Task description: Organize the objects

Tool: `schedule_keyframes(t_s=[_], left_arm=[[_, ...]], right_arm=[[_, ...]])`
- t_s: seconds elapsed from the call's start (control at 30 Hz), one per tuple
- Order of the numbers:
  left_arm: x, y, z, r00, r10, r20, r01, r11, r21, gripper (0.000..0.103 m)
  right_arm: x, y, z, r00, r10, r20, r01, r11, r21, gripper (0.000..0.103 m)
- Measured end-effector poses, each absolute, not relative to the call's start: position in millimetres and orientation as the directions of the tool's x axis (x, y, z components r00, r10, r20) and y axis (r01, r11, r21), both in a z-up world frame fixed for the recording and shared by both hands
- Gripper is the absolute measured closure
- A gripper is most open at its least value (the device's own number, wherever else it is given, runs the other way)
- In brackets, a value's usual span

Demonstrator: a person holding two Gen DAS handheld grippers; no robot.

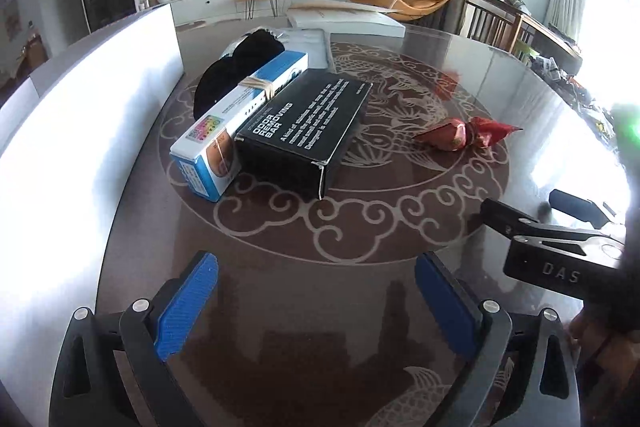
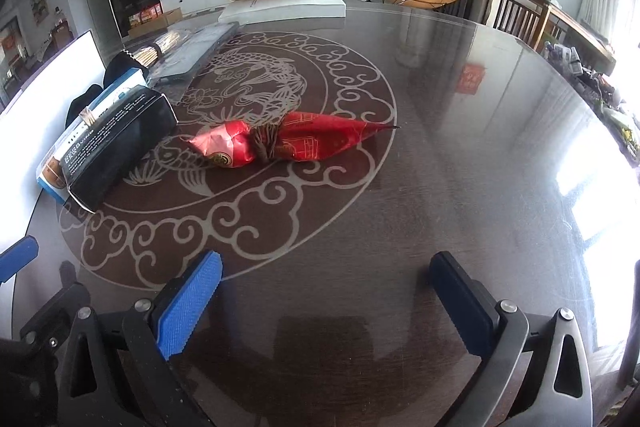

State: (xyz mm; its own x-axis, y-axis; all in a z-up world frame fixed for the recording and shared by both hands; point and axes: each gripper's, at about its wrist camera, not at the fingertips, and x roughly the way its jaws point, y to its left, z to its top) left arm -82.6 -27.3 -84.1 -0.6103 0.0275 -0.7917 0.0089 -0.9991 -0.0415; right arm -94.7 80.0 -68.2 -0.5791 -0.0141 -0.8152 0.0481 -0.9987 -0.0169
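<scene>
Both the left tongs (image 1: 316, 299) and the right tongs (image 2: 326, 303) are held spread wide over the desk (image 2: 440, 155), with nothing between their pads. Ahead, a red packet (image 2: 288, 143) is seen lying on the desk, just beside a black box (image 1: 304, 131) that is pressed against a blue box (image 1: 236, 115).

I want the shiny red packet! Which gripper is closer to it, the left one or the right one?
Probably the right. The right gripper points almost straight at the red packet. The left gripper faces the black box, with the packet off to its right. Both are open and empty.
</scene>
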Motion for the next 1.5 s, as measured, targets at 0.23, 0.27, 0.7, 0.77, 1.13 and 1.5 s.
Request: schedule_keyframes(t_s=[0.23, 0.27, 0.7, 0.77, 1.13, 1.5], left_arm=[[-87.6, -31.2, -90.3, -0.596, 0.021, -0.803, 0.026, -0.999, -0.045, 0.003], [-87.5, -30.9, -90.7, -0.595, 0.018, -0.804, 0.026, -0.999, -0.042, 0.003], [-86.7, -27.9, -90.2, -0.59, -0.002, -0.807, 0.027, -0.999, -0.017, 0.002], [-87.0, -25.8, -90.4, -0.585, -0.012, -0.811, 0.025, -1.0, -0.003, 0.002], [-85.5, -23.4, -90.2, -0.582, -0.016, -0.813, 0.021, -1.0, 0.005, 0.001], [-85.6, -23.5, -90.4, -0.582, -0.016, -0.813, 0.021, -1.0, 0.005, 0.001]], right_arm=[[-94.5, 80.0, -68.1, -0.579, -0.014, -0.815, 0.048, -0.999, -0.017, 0.0], [-94.5, 80.0, -68.0, -0.579, -0.014, -0.815, 0.048, -0.999, -0.017, 0.0], [-94.3, 79.9, -68.3, -0.579, -0.015, -0.815, 0.049, -0.999, -0.016, 0.0], [-94.4, 79.5, -68.0, -0.58, -0.015, -0.815, 0.049, -0.999, -0.016, 0.0], [-94.4, 79.6, -68.1, -0.579, -0.015, -0.815, 0.049, -0.999, -0.016, 0.0], [-94.4, 79.8, -68.0, -0.579, -0.015, -0.815, 0.049, -0.999, -0.016, 0.0]])
